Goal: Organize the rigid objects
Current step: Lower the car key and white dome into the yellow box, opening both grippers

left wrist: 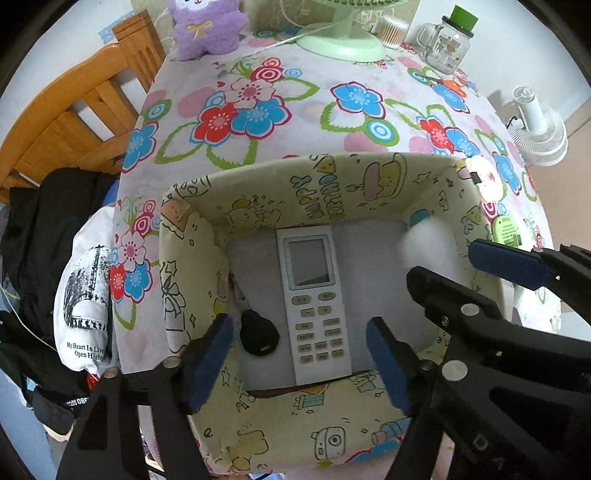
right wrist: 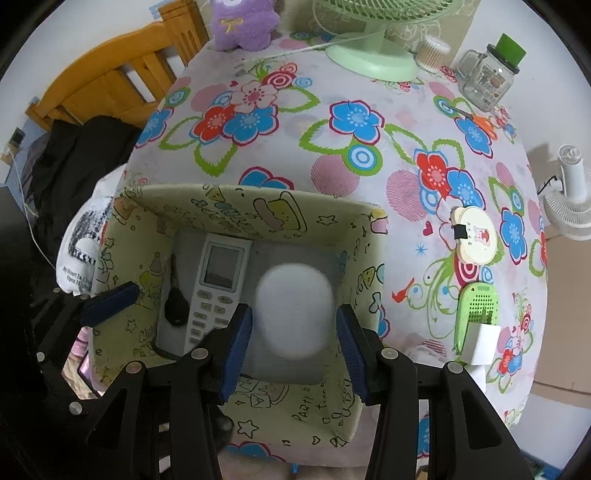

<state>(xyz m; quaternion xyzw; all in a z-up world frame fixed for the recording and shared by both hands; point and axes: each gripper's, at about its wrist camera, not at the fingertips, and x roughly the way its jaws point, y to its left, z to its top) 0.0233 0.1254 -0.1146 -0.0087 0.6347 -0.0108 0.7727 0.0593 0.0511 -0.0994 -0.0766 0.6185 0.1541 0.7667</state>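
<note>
A yellow cartoon-print fabric box (left wrist: 192,258) (right wrist: 362,258) stands at the table's near edge. Inside lie a white remote control (left wrist: 314,302) (right wrist: 218,288) and a black key fob (left wrist: 258,334) (right wrist: 175,306). A blurred white rounded object (right wrist: 295,314) (left wrist: 428,247) is in the box's right part, between my right gripper's fingers with a gap on each side. My right gripper (right wrist: 293,345) is open over the box. My left gripper (left wrist: 301,363) is open and empty above the remote and fob.
On the flowered tablecloth right of the box lie a round cream case (right wrist: 474,240), a green perforated item (right wrist: 478,306) and a white block (right wrist: 480,343). Farther back stand a green fan (right wrist: 373,59), a glass jar (right wrist: 487,77) and a purple plush (right wrist: 243,22). A wooden chair (left wrist: 74,122) with clothes is left.
</note>
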